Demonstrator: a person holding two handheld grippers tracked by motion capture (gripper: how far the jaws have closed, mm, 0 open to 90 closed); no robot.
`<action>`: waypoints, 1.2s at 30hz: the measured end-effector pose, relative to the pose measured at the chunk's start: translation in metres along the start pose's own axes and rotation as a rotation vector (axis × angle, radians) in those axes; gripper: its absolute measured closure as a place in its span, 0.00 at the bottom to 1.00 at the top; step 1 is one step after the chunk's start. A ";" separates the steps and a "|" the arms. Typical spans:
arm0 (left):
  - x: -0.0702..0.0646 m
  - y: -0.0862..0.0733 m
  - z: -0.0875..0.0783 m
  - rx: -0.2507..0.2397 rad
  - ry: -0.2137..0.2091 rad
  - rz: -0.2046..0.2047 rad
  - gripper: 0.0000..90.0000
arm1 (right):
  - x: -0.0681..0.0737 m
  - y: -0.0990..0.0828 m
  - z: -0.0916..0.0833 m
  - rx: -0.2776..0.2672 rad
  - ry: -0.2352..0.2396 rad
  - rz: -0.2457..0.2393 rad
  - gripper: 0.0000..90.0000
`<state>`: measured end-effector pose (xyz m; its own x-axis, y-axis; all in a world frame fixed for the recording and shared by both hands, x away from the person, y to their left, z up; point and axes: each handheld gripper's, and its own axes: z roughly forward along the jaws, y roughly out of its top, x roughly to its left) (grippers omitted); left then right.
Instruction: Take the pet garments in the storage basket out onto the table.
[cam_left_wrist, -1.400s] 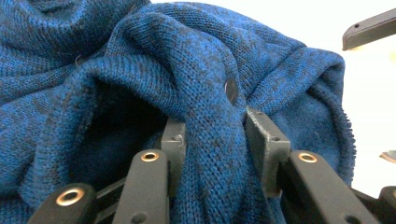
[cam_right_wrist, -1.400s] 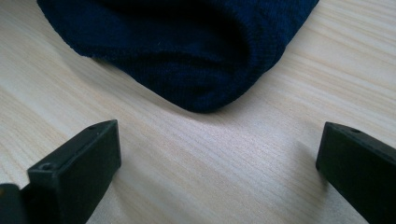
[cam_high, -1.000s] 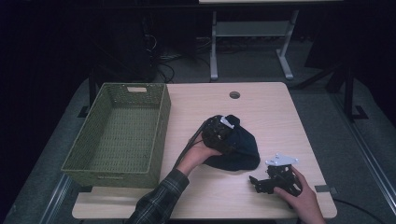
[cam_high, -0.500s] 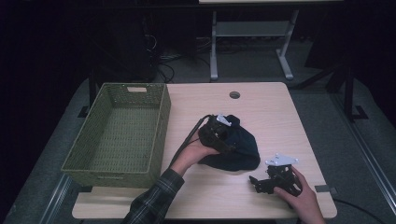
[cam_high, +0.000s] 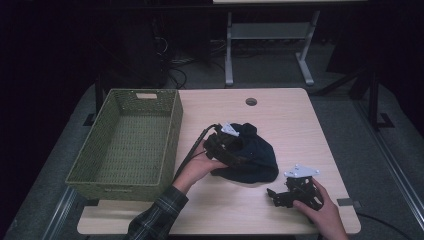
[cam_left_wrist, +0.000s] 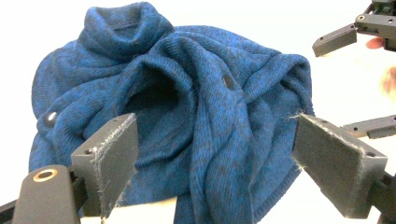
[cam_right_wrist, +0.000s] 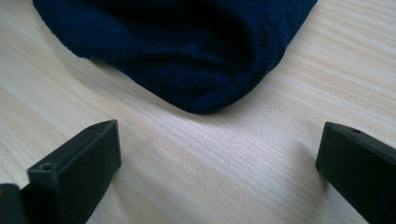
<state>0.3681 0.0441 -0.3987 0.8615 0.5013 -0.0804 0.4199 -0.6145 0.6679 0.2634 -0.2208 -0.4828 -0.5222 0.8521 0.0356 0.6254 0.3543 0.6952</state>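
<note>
A crumpled dark blue knitted garment (cam_high: 250, 155) with small round buttons lies mid-desk (cam_high: 280, 115), beside a green woven basket (cam_high: 125, 145). The left tongs (cam_left_wrist: 212, 158) have just been opening over it, gripping nothing; the right tongs (cam_right_wrist: 219, 163) stand open above pale wood grain.

In the high view, the basket (cam_high: 131, 140) stands on the left part of the table (cam_high: 280, 115). The sweater (cam_high: 252, 155) lies in a heap at the centre of the frame, to the right of the basket. The left gripper (cam_high: 231, 150) is on its left edge. The right gripper (cam_high: 277, 196) rests on the table at the lower right, apart from the sweater. A round hole (cam_high: 251, 101) is above the sweater, near the table's upper edge.
</note>
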 end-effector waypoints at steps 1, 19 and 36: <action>-0.001 -0.003 -0.002 -0.006 0.000 -0.006 0.16 | 0.000 0.000 0.000 -0.001 0.000 -0.001 0.00; -0.010 -0.048 -0.021 -0.039 0.028 -0.035 0.15 | 0.000 0.000 0.000 -0.001 0.000 -0.003 0.00; -0.026 -0.091 -0.019 -0.062 0.109 -0.087 0.14 | 0.000 0.000 0.000 0.001 0.000 -0.001 0.00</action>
<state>0.3017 0.0983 -0.4437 0.7852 0.6162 -0.0615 0.4704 -0.5290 0.7063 0.2635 -0.2209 -0.4828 -0.5229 0.8517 0.0343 0.6251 0.3558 0.6948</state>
